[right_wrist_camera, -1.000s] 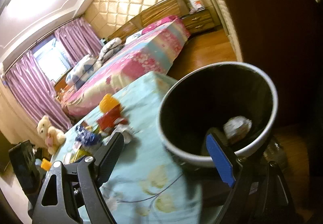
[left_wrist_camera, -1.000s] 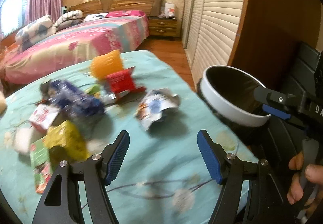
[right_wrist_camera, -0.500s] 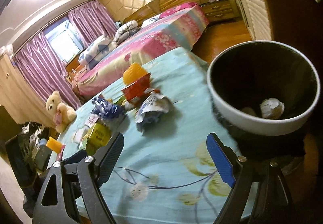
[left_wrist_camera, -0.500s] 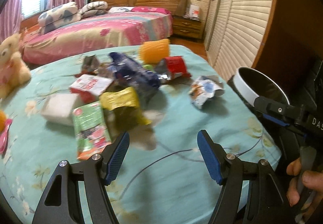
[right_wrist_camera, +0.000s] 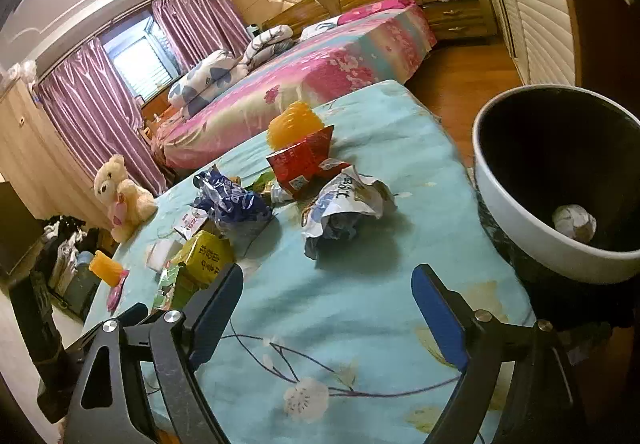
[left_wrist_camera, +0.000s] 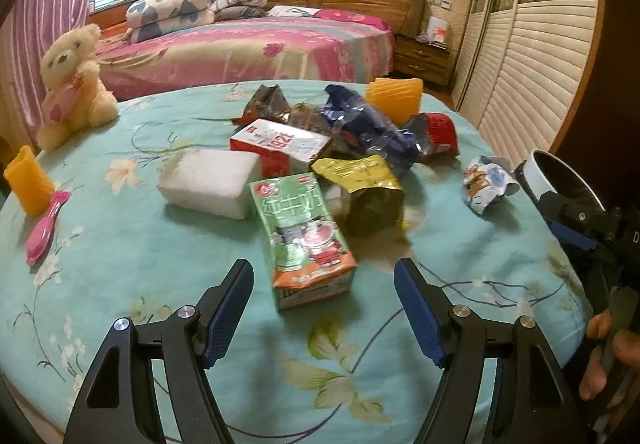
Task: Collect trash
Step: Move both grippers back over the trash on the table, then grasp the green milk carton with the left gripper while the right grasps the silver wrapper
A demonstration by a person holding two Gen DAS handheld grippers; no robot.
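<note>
The left gripper (left_wrist_camera: 323,294) has its tongs spread wide and holds nothing. It hangs above the table (left_wrist_camera: 120,264), which has a turquoise cloth with flowers. Just in front of its blue pads lies a green milk carton (left_wrist_camera: 302,234) on its side, between the lines of the two fingers but not touching them. Behind the carton is the heap of trash: a yellow foil bag (left_wrist_camera: 366,188), a white foam block (left_wrist_camera: 210,180), a red and white box (left_wrist_camera: 280,144), a dark blue wrapper (left_wrist_camera: 370,128) and a red packet (left_wrist_camera: 438,132). An orange cup (left_wrist_camera: 396,100) stands at the far side. A crumpled white wrapper (left_wrist_camera: 486,180) lies alone to the right, near the table edge.

The right gripper (right_wrist_camera: 327,314) also has its tongs spread and empty, above the near right part of the table. The trash bin (right_wrist_camera: 516,220) with a white rim stands just beside the table on the right, and a paper ball (right_wrist_camera: 574,222) lies inside it. A teddy bear (left_wrist_camera: 72,84) sits at the far left.
</note>
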